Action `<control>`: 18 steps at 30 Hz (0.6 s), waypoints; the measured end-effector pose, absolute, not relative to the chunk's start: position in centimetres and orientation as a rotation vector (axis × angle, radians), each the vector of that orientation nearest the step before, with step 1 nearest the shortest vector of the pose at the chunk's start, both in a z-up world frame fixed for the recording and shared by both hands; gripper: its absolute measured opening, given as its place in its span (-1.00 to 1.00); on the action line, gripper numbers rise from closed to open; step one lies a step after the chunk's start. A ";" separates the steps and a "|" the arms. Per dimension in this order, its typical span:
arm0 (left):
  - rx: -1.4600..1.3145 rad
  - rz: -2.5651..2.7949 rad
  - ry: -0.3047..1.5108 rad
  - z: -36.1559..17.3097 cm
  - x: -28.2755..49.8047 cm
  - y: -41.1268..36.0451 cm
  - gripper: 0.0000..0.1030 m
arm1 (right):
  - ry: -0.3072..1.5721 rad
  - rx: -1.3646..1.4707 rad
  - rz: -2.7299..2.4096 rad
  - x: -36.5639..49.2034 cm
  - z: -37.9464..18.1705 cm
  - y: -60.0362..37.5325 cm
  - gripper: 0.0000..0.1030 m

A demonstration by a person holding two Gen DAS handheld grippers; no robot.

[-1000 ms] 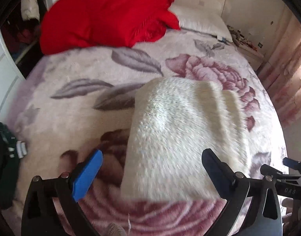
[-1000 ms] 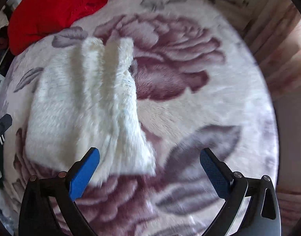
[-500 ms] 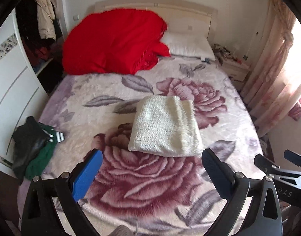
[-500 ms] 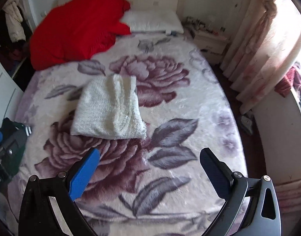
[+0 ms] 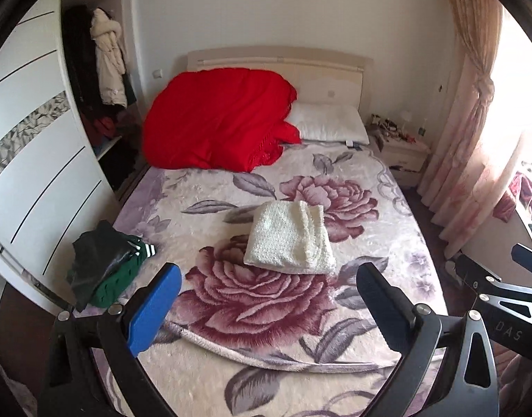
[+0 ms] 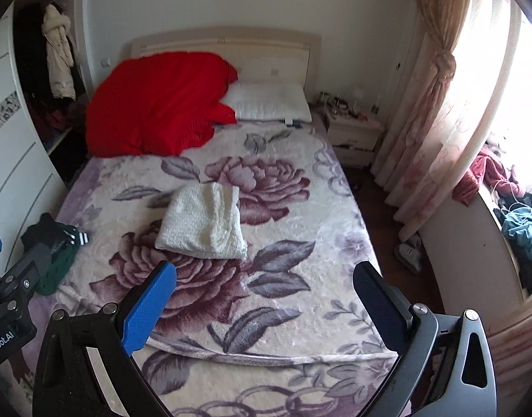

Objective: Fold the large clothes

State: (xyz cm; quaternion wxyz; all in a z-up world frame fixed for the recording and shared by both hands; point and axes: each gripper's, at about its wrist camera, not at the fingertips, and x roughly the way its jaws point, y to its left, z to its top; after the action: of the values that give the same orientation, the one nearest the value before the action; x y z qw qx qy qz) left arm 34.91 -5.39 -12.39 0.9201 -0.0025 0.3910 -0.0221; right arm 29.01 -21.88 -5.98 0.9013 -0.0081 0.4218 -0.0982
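left gripper (image 5: 267,307) jaws wide, empty, near bed foot | right gripper (image 6: 264,304) jaws wide, empty | folded white sweater (image 5: 289,239) mid-bed on floral blanket (image 5: 252,316) | dark/green clothes (image 5: 104,271) left edge | red quilt (image 5: 217,120) far left, pillow (image 5: 330,127) far

bed (image 5: 387,208) – floral cover | wardrobe (image 5: 40,173) – white, left | curtain (image 6: 436,104) – daylit, right
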 end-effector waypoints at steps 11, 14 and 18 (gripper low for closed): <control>-0.040 -0.012 0.802 -7.1 29.3 -5.9 1.00 | 0.791 -0.014 -0.142 21.1 2.4 -21.9 1.00; -0.018 0.015 0.808 -6.1 28.5 -6.4 1.00 | 0.769 -0.016 -0.126 19.8 4.3 -22.1 1.00; -0.014 0.026 0.776 -4.8 27.5 -6.7 1.00 | 0.739 -0.018 -0.115 18.2 6.5 -22.4 1.00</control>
State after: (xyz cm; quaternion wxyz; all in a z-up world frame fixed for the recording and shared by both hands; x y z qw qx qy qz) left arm 27.47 -6.74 -4.78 0.9255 -0.0070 0.3786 0.0128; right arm 18.21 -22.39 6.46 0.9309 -0.0087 0.3609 -0.0564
